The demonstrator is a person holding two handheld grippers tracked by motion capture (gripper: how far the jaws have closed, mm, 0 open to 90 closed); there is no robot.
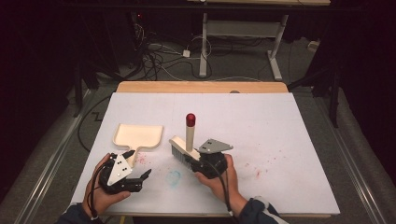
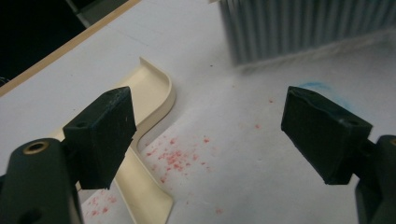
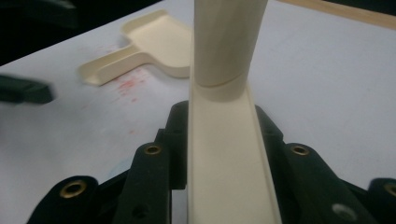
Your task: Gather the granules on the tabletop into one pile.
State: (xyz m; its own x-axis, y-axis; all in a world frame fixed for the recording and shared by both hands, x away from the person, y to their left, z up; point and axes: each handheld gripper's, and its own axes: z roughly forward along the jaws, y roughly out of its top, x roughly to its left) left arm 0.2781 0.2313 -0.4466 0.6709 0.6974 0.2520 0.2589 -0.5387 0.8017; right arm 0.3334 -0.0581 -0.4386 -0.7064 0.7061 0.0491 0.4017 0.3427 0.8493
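A cream brush (image 1: 188,140) with grey bristles (image 1: 179,151) and an upright red-tipped handle stands near the table's middle. My right gripper (image 1: 192,161) is shut on the brush's flat cream back (image 3: 224,158), and the handle (image 3: 229,37) rises just past the jaws. A cream dustpan (image 1: 138,135) lies flat to the left, its handle pointing toward the person. My left gripper (image 1: 139,163) hovers open beside that handle (image 2: 140,186), which runs under its left jaw. Red crumbs (image 2: 177,156) lie scattered on the white surface between the open jaws. The bristles (image 2: 303,28) show ahead of them.
The white table top (image 1: 261,121) has a wooden strip along its far edge. A blue smudge (image 1: 174,178) marks the surface near the front, and faint red specks (image 1: 257,172) lie right of the brush. Beyond the table are cables and a desk frame (image 1: 243,42).
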